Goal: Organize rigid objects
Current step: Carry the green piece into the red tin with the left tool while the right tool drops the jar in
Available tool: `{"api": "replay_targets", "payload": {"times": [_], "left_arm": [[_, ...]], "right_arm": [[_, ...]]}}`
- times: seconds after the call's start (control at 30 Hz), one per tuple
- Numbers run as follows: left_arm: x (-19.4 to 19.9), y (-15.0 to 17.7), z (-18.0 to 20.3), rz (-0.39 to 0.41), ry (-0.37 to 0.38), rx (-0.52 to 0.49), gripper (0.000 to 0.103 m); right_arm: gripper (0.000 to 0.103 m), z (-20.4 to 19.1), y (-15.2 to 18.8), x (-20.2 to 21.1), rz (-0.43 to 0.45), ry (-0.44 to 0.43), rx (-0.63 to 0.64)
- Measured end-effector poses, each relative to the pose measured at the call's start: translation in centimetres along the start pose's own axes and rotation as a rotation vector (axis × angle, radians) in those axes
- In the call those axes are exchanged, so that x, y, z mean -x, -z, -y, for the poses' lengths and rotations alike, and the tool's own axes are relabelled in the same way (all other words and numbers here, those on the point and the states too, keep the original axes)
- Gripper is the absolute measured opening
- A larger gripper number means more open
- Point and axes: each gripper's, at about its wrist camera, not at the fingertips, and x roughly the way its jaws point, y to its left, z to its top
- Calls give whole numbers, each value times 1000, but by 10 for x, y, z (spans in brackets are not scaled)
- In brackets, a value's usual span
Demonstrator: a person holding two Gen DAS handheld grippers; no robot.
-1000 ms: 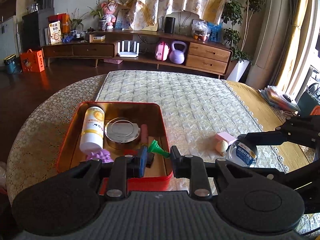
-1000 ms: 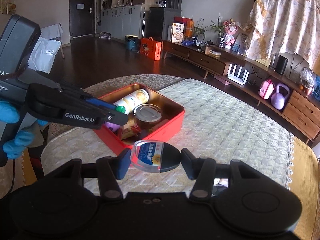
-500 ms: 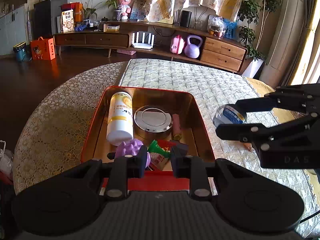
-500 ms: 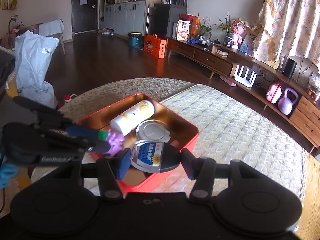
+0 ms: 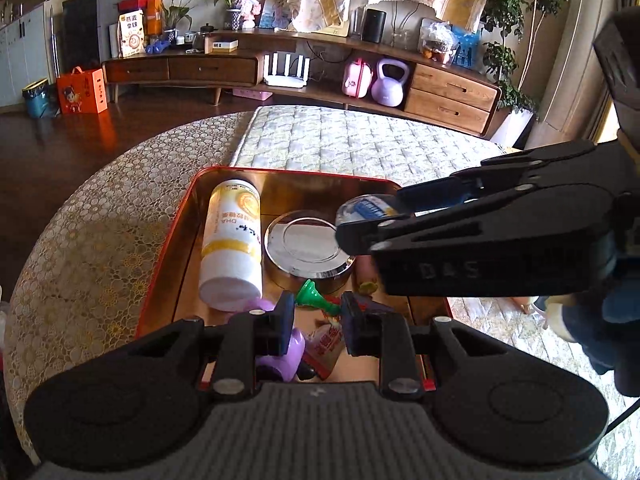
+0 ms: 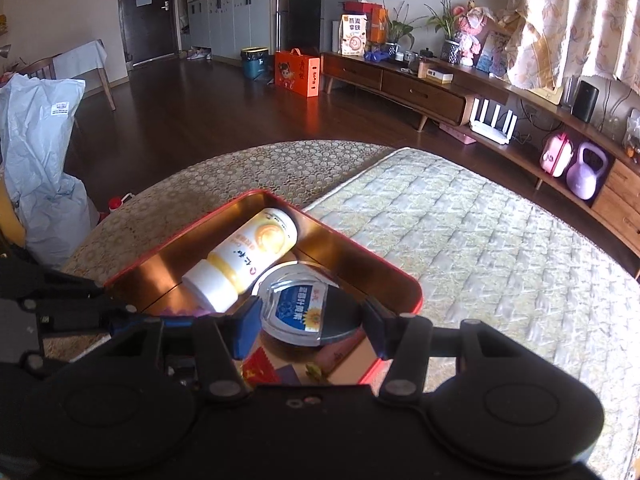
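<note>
- Right claw [image 6: 310, 326] clamped on a clear round container with a blue label [image 6: 298, 312], carried in from the bare table side to hang over the red tin [image 6: 414, 290].
- Left claw [image 5: 316, 322] nearly together on a green toy [image 5: 310, 292], now low over the tin's near end.
- Release into the tin likely next.

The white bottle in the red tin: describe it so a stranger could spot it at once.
On the round table sits a red tin with a gold inside. Along its left wall lies the white bottle on its side, beside a round silver lid. It alone is a tall cylinder, white with yellow bands.
</note>
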Motion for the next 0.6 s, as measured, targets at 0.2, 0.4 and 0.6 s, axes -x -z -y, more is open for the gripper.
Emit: {"api": "replay_targets", "payload": {"times": [0.2,0.4,0.6], "left_arm": [[-15,-6,2,-18,-19,-7,24],[-29,-9,-2,-47,-37,3,24],[-35,-8,-3,-57,-38,-2,24]], "right_arm": [[54,5,-4,-19,-20,7,-27],[54,6,-3,-33,-37,6,-41],[54,3,-2,-39,-45,2,-40]]}}
